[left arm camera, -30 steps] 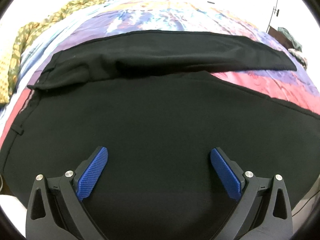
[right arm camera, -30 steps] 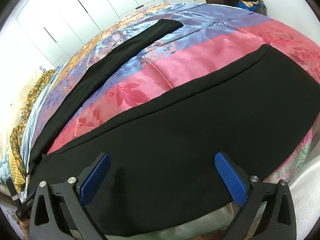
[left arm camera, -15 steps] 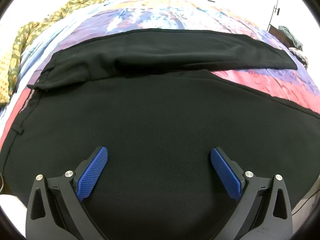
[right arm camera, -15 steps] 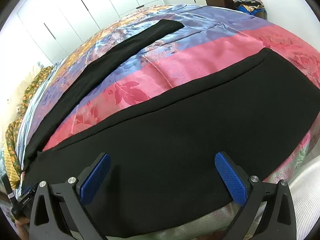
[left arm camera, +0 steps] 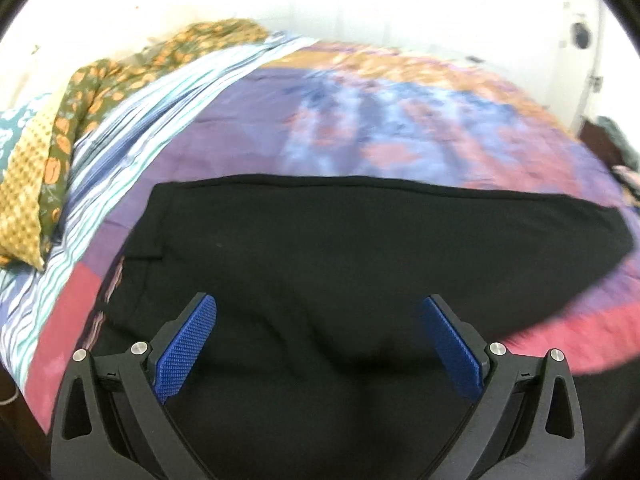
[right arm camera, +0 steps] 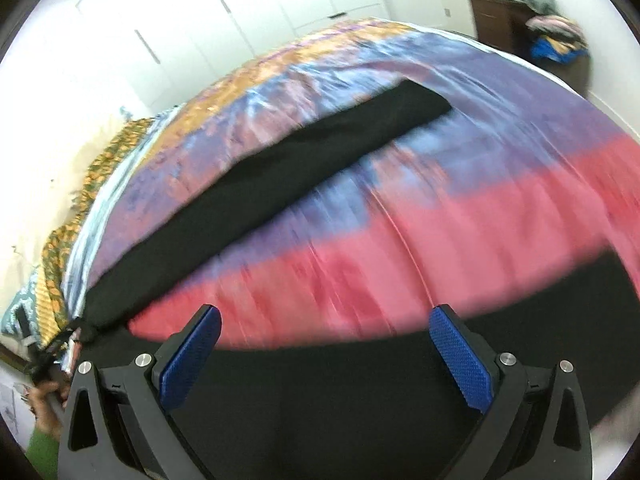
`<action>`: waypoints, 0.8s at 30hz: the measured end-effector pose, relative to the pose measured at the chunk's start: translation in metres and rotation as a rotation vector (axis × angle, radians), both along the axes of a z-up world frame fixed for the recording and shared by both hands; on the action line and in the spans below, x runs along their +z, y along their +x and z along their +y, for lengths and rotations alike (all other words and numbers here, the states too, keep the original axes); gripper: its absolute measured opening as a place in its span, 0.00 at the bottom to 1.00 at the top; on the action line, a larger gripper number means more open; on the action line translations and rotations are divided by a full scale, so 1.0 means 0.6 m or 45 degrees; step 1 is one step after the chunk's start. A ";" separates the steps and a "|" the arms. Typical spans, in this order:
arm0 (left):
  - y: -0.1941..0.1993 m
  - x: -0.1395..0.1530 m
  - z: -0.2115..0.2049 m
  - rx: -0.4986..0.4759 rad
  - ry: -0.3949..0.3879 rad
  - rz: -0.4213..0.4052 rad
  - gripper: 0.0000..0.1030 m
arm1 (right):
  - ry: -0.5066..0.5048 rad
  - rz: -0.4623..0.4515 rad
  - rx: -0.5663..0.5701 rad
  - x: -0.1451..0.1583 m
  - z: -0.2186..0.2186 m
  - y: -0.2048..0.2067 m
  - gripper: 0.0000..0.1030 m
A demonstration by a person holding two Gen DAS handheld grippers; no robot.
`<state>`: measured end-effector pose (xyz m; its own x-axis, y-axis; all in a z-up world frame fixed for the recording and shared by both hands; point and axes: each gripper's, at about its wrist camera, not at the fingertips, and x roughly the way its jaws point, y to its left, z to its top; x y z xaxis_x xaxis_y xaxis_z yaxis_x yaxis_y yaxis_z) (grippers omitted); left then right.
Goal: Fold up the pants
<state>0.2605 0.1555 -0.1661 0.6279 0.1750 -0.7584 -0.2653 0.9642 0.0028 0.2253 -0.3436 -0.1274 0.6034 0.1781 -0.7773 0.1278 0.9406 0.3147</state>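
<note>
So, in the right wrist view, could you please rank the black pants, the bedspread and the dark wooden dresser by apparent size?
1. bedspread, unless the nearer pants match it
2. black pants
3. dark wooden dresser, smallest, though it is also farthest away

Pants [left arm camera: 360,248] lie spread on the bedspread [left arm camera: 360,120]; one leg [right arm camera: 280,176] extends farther back, the other nearer; pillows [left arm camera: 36,168] lie left.
</note>
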 end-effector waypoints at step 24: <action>0.016 -0.119 0.046 0.121 -0.030 -0.006 0.99 | -0.214 0.247 0.060 -0.092 -0.276 0.423 0.62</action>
<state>0.2700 0.1829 -0.2374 0.6131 0.2159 -0.7599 -0.3552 0.9345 -0.0210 0.4791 -0.5094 -0.1825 0.4339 0.0610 -0.8989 0.1254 0.9839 0.1273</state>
